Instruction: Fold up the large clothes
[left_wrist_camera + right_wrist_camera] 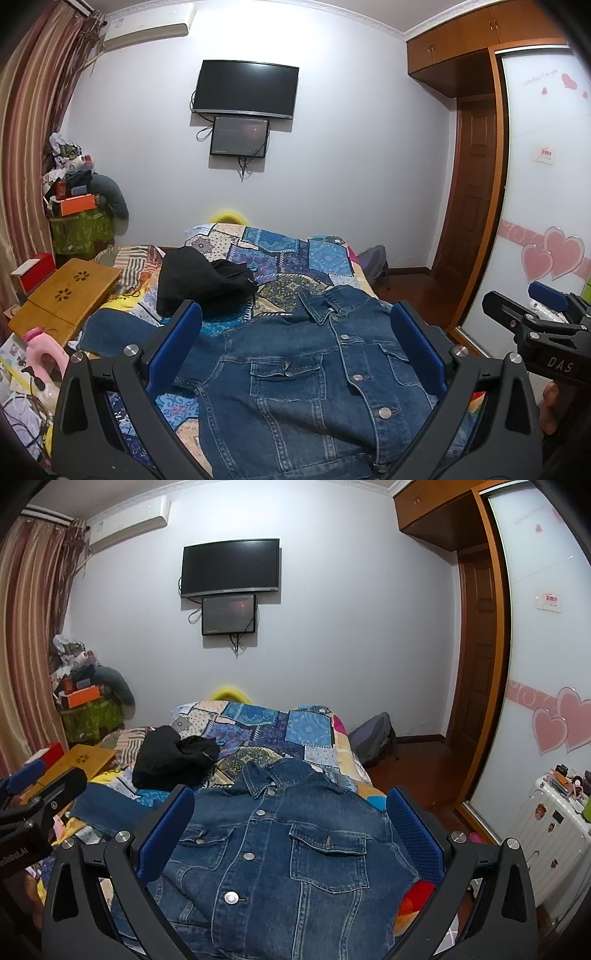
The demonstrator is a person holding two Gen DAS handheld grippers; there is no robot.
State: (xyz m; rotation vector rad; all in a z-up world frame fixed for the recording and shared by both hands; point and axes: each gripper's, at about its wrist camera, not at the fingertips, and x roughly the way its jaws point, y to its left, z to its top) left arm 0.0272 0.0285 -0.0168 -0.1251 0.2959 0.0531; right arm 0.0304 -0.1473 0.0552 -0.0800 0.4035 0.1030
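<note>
Your left gripper (295, 350): fingers wide apart, above the jacket, holding nothing. Your right gripper (291, 830): likewise spread, empty. Denim jacket (273, 849): lay front up and buttoned on the patchwork quilt (273, 251), collar pointing away from you, one sleeve (118, 332) stretched left. Black garment (199, 280): bunched on the quilt beyond the sleeve. Television (245, 90): on the far wall.

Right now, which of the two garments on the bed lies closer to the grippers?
The blue denim jacket, spread buttoned-side up between both open grippers. The black garment lies crumpled farther back on the patchwork quilt, to the left.
</note>
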